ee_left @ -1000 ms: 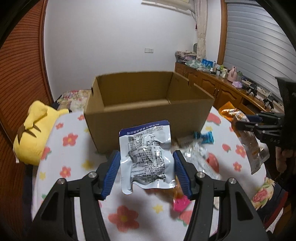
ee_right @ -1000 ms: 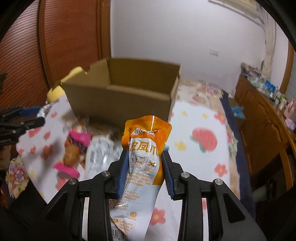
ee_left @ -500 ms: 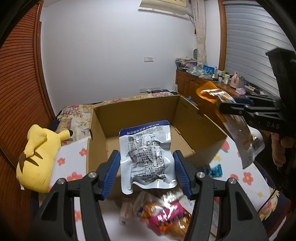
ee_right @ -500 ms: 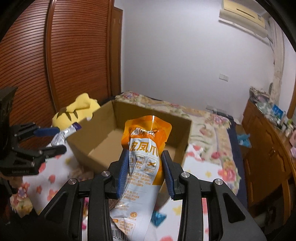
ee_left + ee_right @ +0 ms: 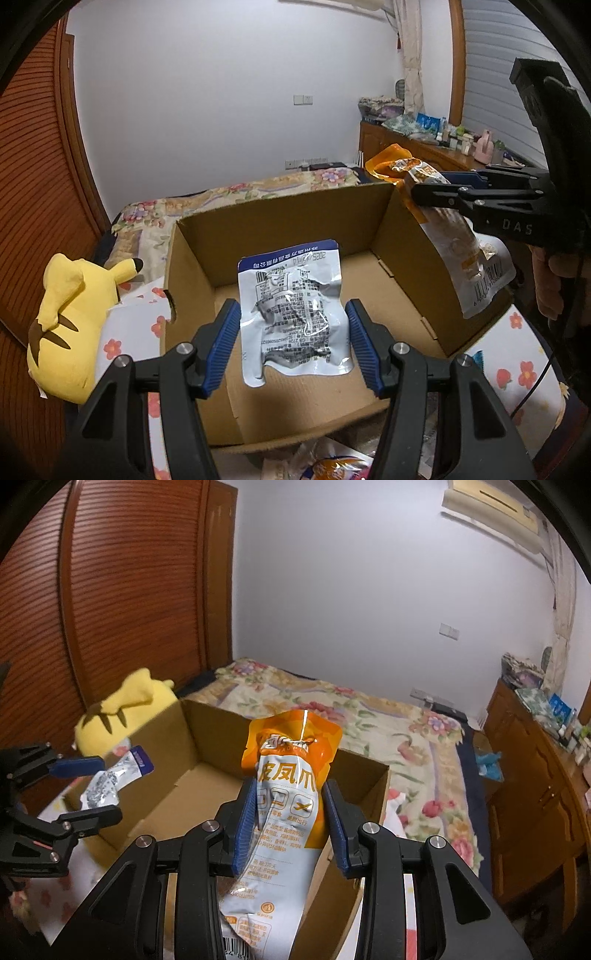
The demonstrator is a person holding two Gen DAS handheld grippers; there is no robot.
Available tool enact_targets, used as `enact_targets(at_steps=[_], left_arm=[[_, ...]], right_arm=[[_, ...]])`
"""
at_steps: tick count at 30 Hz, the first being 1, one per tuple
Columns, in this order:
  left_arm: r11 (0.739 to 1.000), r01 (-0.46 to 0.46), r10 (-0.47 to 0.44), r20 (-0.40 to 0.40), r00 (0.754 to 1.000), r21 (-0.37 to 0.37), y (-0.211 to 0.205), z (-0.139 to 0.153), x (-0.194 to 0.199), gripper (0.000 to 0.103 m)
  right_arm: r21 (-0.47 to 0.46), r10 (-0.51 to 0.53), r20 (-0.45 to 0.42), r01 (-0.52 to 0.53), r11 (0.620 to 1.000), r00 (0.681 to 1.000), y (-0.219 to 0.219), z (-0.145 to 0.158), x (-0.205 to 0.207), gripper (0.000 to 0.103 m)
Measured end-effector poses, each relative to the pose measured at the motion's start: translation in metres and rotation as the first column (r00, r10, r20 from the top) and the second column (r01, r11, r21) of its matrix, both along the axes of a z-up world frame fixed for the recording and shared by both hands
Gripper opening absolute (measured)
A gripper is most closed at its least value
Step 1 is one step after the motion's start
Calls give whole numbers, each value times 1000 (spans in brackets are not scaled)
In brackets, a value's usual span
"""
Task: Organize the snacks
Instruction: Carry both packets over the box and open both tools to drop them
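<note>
While over cardboard box (image 5: 280, 221), left gripper (image 5: 293, 341) clamps silver pouch (image 5: 291, 314); right gripper (image 5: 291, 821) clamps orange pouch (image 5: 291, 775).

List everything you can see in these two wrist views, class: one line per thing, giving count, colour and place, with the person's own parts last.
cardboard box: one, brown, open, empty inside, on the floral cloth
silver pouch: one, silver with blue edge, above the box
orange pouch: one, orange and white, above the box's right side
plush toy: one, yellow, left of the box
floral cloth: one, white with red flowers, under the box
loose snack packets: several, mixed colours, in front of the box
bed: one, floral cover, behind the box
wooden cabinet: one, brown, cluttered top, right wall
left hand-held gripper: one, black, blue pads, clamping the silver pouch
right hand-held gripper: one, black, blue pads, clamping the orange pouch
</note>
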State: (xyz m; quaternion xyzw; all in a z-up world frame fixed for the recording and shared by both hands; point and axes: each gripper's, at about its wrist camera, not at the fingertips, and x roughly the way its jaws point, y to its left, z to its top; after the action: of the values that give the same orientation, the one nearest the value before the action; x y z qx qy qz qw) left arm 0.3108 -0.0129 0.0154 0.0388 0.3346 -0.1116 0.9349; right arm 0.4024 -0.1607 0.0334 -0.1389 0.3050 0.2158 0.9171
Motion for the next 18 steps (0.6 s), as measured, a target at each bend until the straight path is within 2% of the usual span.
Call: enact_targets(at_steps=[8,18], left_arm=[[1000,-5,5,-37,999,-10,0,-16,12,60],[1000,-10,9,-39,999,-11,2,-20,11,60]], right_arm=[[-133,-18,58,26,991,998,10,-26,-3,36],[-156,-20,35,25,988,999,8,-42,-5,37]])
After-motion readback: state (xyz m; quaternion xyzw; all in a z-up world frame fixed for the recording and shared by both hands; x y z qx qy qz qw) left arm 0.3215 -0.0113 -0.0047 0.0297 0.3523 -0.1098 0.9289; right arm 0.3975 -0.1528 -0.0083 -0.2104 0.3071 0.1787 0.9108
